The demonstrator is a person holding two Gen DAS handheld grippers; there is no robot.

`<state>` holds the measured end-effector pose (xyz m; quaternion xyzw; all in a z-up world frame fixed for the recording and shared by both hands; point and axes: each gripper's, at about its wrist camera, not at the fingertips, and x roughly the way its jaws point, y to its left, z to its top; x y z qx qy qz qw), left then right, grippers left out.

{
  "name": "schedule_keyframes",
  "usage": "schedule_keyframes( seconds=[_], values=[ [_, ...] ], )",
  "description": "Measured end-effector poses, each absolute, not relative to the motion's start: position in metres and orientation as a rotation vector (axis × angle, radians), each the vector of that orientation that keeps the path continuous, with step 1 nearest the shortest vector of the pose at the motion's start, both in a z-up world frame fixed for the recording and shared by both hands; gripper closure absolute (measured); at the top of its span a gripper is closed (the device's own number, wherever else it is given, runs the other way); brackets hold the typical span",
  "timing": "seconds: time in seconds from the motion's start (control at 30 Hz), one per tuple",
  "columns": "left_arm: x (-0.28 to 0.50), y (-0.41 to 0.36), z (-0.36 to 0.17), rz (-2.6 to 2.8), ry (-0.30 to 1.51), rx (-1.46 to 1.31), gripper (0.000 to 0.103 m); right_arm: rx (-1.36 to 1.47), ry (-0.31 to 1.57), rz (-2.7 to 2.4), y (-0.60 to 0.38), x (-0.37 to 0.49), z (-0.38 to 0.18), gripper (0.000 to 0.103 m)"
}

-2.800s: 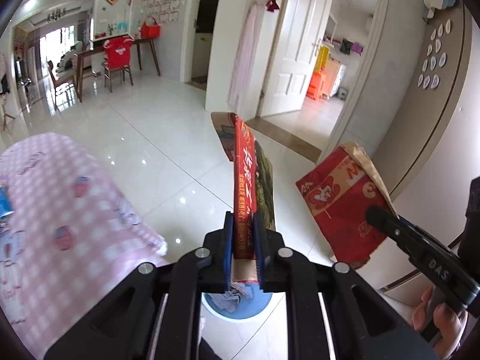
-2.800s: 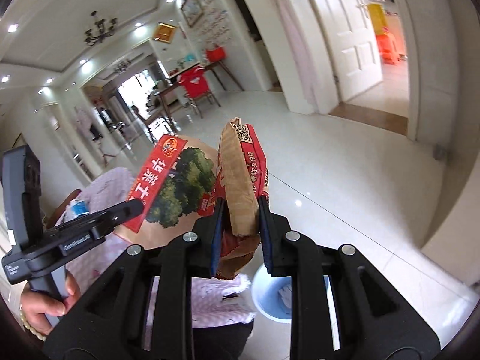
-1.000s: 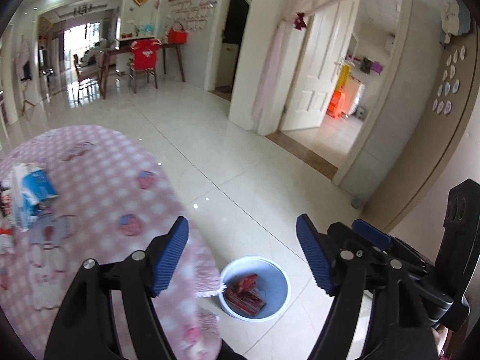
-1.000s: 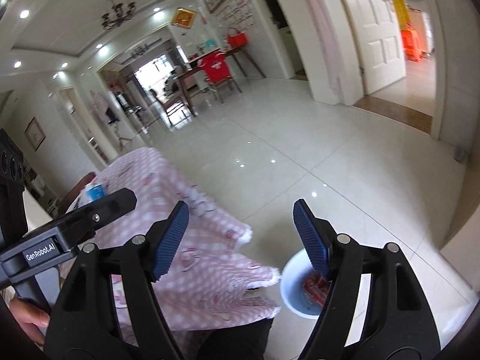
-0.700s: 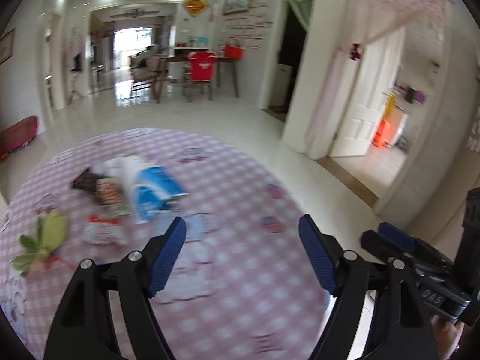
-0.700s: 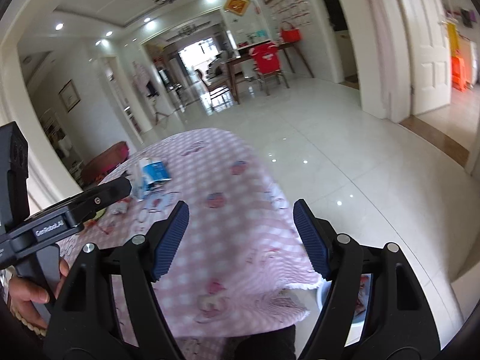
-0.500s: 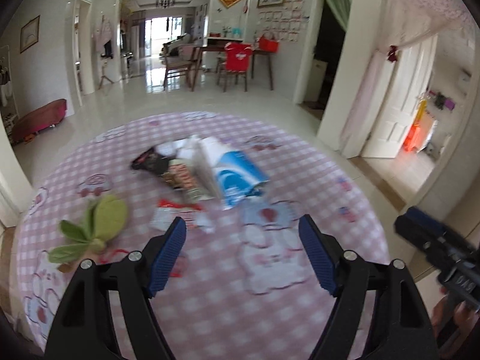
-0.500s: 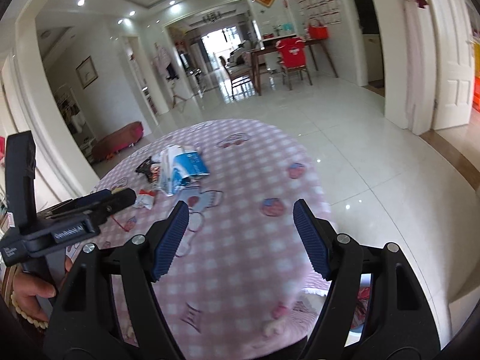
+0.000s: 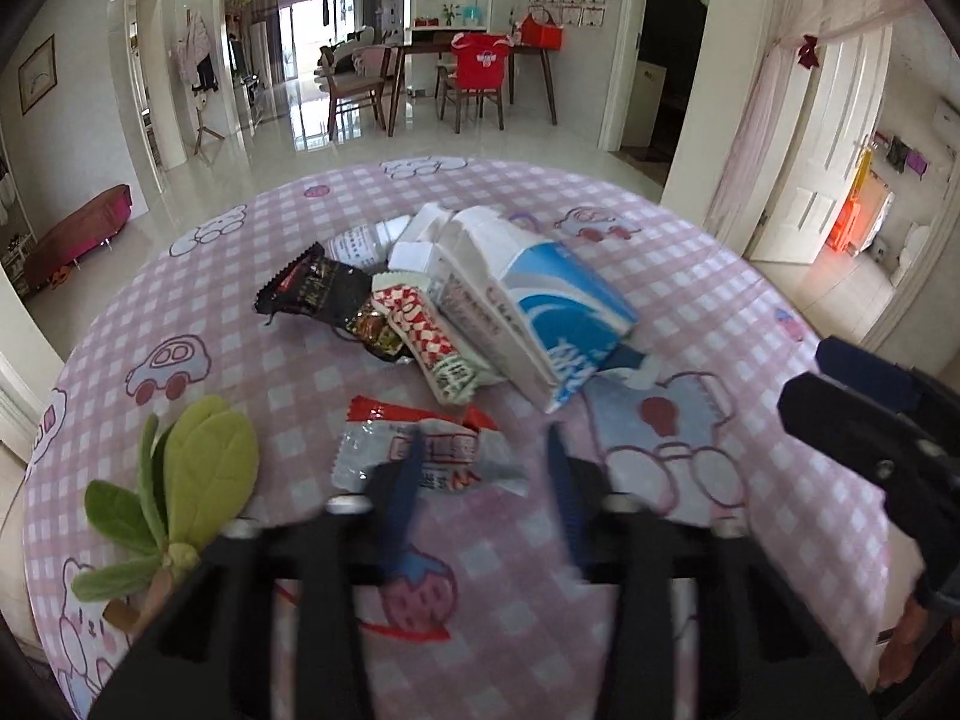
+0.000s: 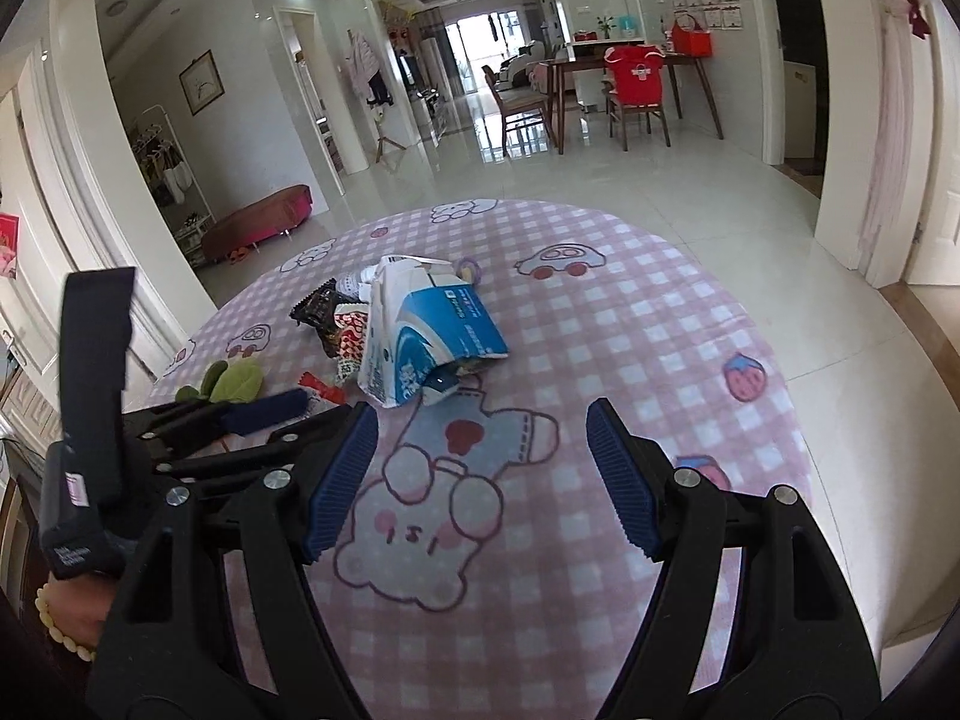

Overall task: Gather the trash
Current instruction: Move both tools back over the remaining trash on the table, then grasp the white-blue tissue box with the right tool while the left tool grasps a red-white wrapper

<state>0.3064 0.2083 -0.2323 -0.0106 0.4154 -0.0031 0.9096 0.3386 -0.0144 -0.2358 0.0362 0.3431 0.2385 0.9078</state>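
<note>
Left gripper (image 9: 480, 480), black with blue pads, hangs low over a round surface (image 9: 690, 276) covered in pink-and-white checked cloth, its fingers motion-blurred but clearly parted. One finger overlaps the near edge of a crinkled clear-and-white plastic wrapper with a red end (image 9: 420, 450); whether it touches is unclear. That wrapper lies flat, long axis running left to right, closest of the trash.

Just beyond it sits the main heap of trash, all touching. One white carton with a blue swirl panel (image 9: 540, 312) lies on its side, long axis running from its opened top at the far left down to its base at the near right. Against its left flank lies one red-and-white checked snack wrapper (image 9: 420, 330), slanting the same way. Left of that is one black foil packet with red print (image 9: 312, 288), flat, and a small dark crumpled wrapper (image 9: 375, 327) is tucked between the two. Behind the heap, white packaging with pale blue print (image 9: 360, 243) peeks out.

One green leafy sprig (image 9: 180, 480) lies apart at the near left edge of the cloth.

Right gripper (image 10: 480, 480) hovers over a cartoon bear printed on the cloth, fingers spread wide and holding nothing, with the carton just ahead of it.
</note>
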Motion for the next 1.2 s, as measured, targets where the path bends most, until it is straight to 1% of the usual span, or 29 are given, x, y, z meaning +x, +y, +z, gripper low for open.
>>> schedule_keyframes(
  seconds=[0.03,0.1,0.17,0.27,0.43,0.53,0.6,0.63,0.67,0.73,0.83,0.97,1.2],
  values=[
    [0.305,0.210,-0.231,-0.010,0.846,-0.019,0.082,0.069,0.711,0.504,-0.009,0.342,-0.236,0.032],
    [0.300,0.215,-0.225,-0.013,0.823,-0.031,0.086,0.050,0.713,0.516,0.000,0.344,-0.235,0.033],
    [0.294,0.221,-0.219,-0.011,0.803,-0.063,0.087,0.032,0.726,0.541,0.011,0.348,-0.235,0.053],
    [0.282,0.234,-0.206,0.004,0.753,-0.112,0.087,-0.008,0.744,0.574,0.034,0.355,-0.236,0.064],
    [0.272,0.252,-0.192,0.043,0.699,-0.158,0.087,-0.097,0.778,0.609,0.070,0.365,-0.243,0.065],
    [0.271,0.255,-0.190,0.047,0.696,-0.165,0.087,-0.156,0.806,0.608,0.089,0.374,-0.252,0.070],
    [0.272,0.257,-0.189,0.045,0.696,-0.166,0.087,-0.190,0.826,0.592,0.096,0.381,-0.258,0.076],
    [0.272,0.256,-0.189,0.044,0.694,-0.166,0.087,-0.197,0.835,0.592,0.097,0.383,-0.261,0.088],
    [0.272,0.254,-0.189,0.043,0.693,-0.166,0.087,-0.199,0.844,0.592,0.097,0.386,-0.265,0.094],
    [0.270,0.252,-0.184,0.038,0.681,-0.165,0.087,-0.202,0.832,0.592,0.094,0.385,-0.264,0.096],
    [0.264,0.246,-0.172,0.022,0.649,-0.162,0.087,-0.130,0.794,0.622,0.075,0.376,-0.252,0.097],
    [0.259,0.234,-0.154,-0.007,0.615,-0.163,0.087,-0.051,0.718,0.617,0.041,0.361,-0.222,0.097],
    [0.247,0.185,-0.125,-0.091,0.576,-0.126,0.087,0.072,0.641,0.588,-0.029,0.334,-0.186,0.097]
  ],
)
